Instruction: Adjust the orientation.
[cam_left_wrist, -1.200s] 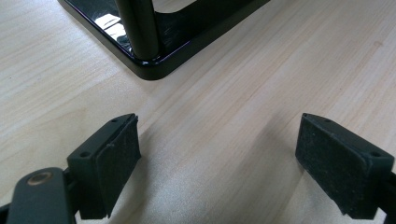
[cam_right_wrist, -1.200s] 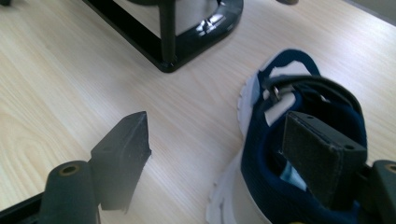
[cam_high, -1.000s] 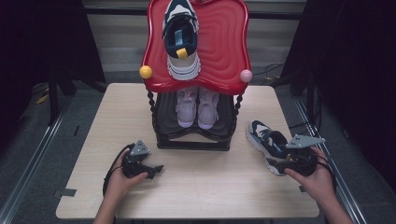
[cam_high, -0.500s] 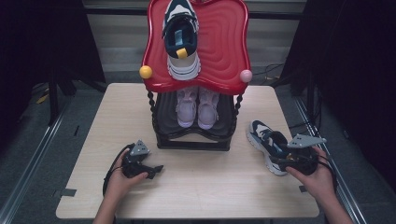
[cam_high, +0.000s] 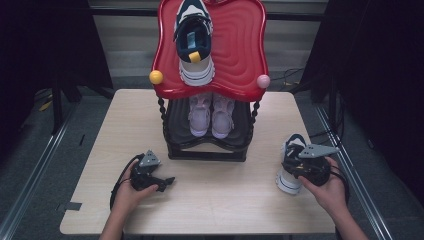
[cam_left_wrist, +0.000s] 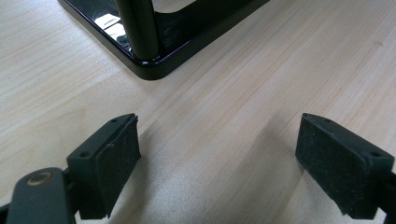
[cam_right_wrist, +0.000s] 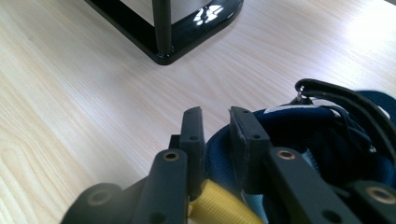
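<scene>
Two forearms reach in from the near edge of a pale wooden table (cam_high: 100, 150). The person's left hand (cam_high: 131, 192) rests on the tabletop at front left, wrist low, holding the left gripper (cam_high: 169, 181) level and aimed to the right. In the left gripper view its jaws stand wide apart over bare wood, with nothing between the black pads (cam_left_wrist: 116, 161).

At front right, the right hand (cam_high: 327, 187) is cupped around the right gripper (cam_right_wrist: 215, 130), which sits just above the table by its right edge. Its jaws have just been closing and now stand narrow, pinching the heel collar of a navy and white sneaker with a yellow pull tab (cam_high: 291, 165). The sneaker lies on the table at the right, its toe pointing away from the person, well apart from the rack.

Beyond both hands, mid-table, stands a glossy black shoe rack with twisted posts (cam_high: 207, 147). A pair of pale pink sneakers (cam_high: 211, 116) sits on its lower shelf. Its wavy red top tray (cam_high: 240, 50) carries a matching navy and white sneaker (cam_high: 194, 42).
</scene>
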